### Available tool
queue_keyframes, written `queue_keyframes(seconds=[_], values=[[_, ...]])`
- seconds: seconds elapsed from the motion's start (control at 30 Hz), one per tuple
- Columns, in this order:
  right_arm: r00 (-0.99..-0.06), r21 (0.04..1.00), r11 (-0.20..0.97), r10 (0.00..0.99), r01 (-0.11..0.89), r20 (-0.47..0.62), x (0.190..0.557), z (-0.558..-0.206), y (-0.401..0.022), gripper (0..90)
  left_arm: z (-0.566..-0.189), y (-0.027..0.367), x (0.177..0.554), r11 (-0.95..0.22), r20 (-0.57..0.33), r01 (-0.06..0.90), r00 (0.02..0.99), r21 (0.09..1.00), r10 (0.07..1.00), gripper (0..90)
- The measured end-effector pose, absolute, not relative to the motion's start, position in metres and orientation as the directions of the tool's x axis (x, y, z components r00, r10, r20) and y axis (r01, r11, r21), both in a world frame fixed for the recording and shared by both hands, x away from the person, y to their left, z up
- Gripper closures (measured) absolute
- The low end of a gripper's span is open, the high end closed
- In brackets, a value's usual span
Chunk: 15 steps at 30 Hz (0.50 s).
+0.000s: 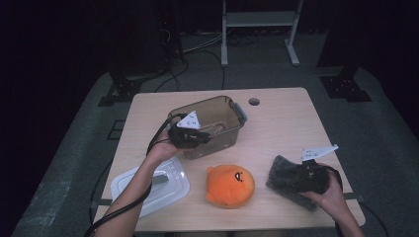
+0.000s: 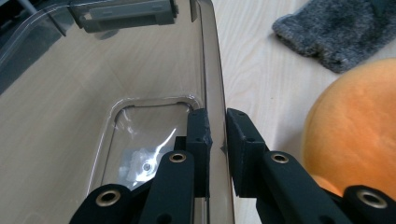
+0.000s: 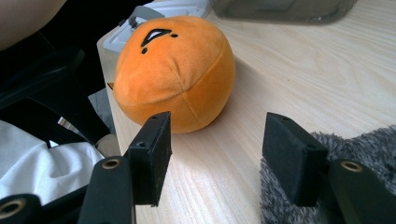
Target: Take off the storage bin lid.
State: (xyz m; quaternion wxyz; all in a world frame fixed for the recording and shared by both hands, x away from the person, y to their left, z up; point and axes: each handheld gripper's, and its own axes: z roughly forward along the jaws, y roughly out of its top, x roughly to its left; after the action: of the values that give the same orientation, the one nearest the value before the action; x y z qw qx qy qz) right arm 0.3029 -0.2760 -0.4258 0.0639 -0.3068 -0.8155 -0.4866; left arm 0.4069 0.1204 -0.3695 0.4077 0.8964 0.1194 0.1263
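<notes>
Plush toy [image 2: 355, 135] cut off by right edge in left gripper view, face hidden there. Grey cloth [image 3: 336, 186] runs off the bottom right in right gripper view, partly behind a jaw. Small item on bin [image 2: 70, 116] floor too blurred to identify; bin's near end out of frame.

On the counter [image 1: 281, 118], the left gripper [image 1: 196, 137] grips the brown bin's [image 1: 225, 111] near wall, while the right gripper [image 1: 296, 174] rests over a grey furry cloth [image 1: 281, 170] beside an orange plush [image 1: 230, 185].
</notes>
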Motion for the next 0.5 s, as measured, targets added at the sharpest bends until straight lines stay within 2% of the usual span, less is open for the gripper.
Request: queue_keyframes(seconds=[0.5], values=[[-0.802, 0.756, 0.333, 0.439, 0.564, 0.405, 0.303, -0.425, -0.277, 41.0, -0.369, 0.1, 0.394, -0.658, 0.132, 0.055, 0.964, 0.751, 0.232, 80.2]])
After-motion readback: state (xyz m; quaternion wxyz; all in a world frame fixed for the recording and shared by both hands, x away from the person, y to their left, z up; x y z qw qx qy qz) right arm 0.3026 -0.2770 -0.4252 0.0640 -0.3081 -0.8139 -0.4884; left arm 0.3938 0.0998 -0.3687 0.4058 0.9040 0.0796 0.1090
